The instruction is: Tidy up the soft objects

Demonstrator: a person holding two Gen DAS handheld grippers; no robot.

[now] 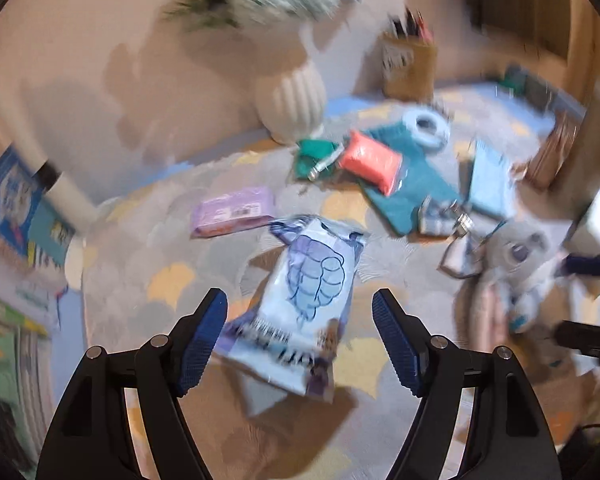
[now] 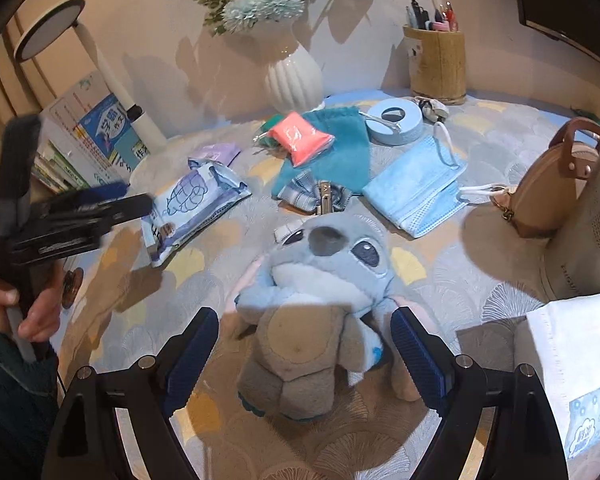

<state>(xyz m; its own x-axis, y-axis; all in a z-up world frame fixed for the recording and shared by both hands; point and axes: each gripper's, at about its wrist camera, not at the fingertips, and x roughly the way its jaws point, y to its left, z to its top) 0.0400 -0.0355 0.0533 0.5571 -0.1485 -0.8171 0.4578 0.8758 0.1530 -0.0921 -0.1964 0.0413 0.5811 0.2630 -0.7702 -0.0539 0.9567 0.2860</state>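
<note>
I count one plush toy (image 2: pixel 320 280) between my spread right gripper (image 2: pixel 305 346), untouched. My left gripper (image 1: pixel 300 340) gapes above one wipes pack (image 1: pixel 304 304). Two face masks (image 2: pixel 414 190) lie stacked on the worktop (image 2: pixel 440 264).

Book cover (image 2: pixel 108 130) — Chinese chars "学霸", "作文"; other print too blurred to read.
</note>
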